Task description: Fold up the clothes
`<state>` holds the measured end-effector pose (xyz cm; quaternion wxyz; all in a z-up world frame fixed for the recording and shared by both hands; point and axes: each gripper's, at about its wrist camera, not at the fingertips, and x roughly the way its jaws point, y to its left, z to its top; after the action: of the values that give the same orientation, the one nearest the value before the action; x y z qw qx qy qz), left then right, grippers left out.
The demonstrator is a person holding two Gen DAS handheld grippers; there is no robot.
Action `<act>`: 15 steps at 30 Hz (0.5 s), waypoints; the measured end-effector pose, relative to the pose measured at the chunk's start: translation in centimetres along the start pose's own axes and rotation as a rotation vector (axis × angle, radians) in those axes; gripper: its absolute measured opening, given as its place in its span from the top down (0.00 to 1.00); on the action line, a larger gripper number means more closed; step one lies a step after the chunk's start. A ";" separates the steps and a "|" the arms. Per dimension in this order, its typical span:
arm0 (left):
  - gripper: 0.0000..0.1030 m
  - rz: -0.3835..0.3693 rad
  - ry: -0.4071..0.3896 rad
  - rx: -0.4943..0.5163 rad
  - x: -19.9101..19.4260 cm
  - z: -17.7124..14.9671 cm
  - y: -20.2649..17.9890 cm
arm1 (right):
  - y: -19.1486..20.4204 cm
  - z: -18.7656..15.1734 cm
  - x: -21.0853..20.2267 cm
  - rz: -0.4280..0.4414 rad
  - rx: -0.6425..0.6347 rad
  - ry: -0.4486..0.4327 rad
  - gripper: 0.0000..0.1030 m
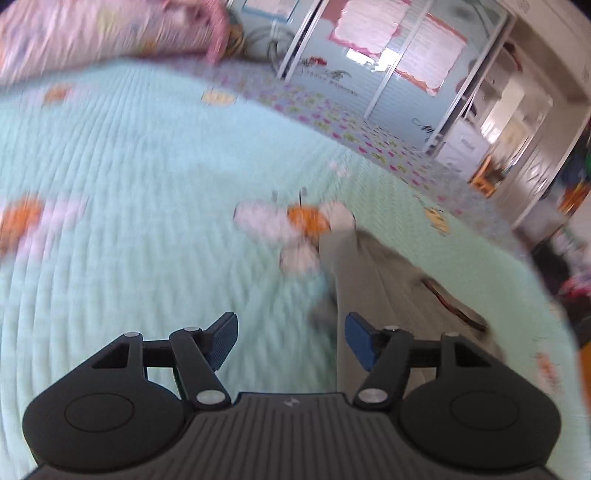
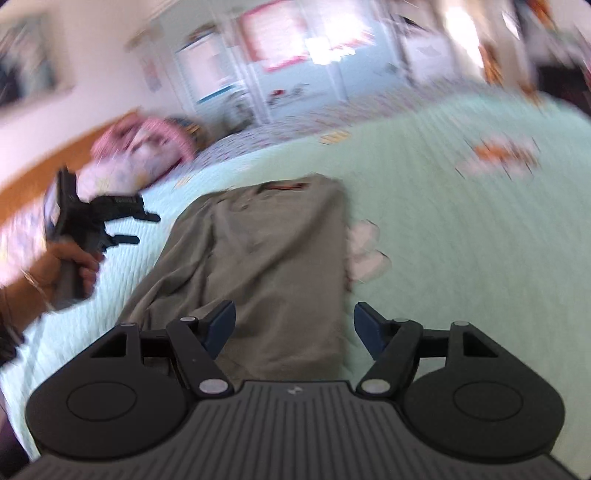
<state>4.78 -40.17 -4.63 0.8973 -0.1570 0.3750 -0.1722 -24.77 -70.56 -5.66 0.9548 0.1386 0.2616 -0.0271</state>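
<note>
right wrist, pink pillow (image 2: 140,155) beyond shirt (image 2: 258,266)

Ahead of the right gripper (image 2: 293,326) the far end of the grey garment (image 2: 266,258) is smeared, so the orange mark at its collar cannot be read. To that gripper's left, the hand (image 2: 70,266) is cut off at the picture's edge. Beyond the left gripper (image 1: 291,341) the pink pillow (image 1: 110,33) is blurred and cropped, and the garment's right part runs behind the gripper's body.
</note>
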 end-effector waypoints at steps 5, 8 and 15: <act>0.35 -0.012 0.015 0.063 -3.5 -6.9 0.5 | 5.5 -0.3 1.9 0.014 -0.314 0.047 0.30; 0.34 -0.029 -0.038 0.071 -4.7 -9.0 0.8 | 7.8 -1.3 3.5 -0.040 -0.520 0.073 0.34; 0.22 -0.055 -0.096 0.130 -3.8 -10.1 0.9 | 2.5 2.0 3.1 -0.048 -0.297 0.041 1.00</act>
<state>-4.87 -39.31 -9.38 0.9175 -0.1168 0.3150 -0.2129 -20.81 -68.70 -4.92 0.9583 -0.0101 0.2856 -0.0081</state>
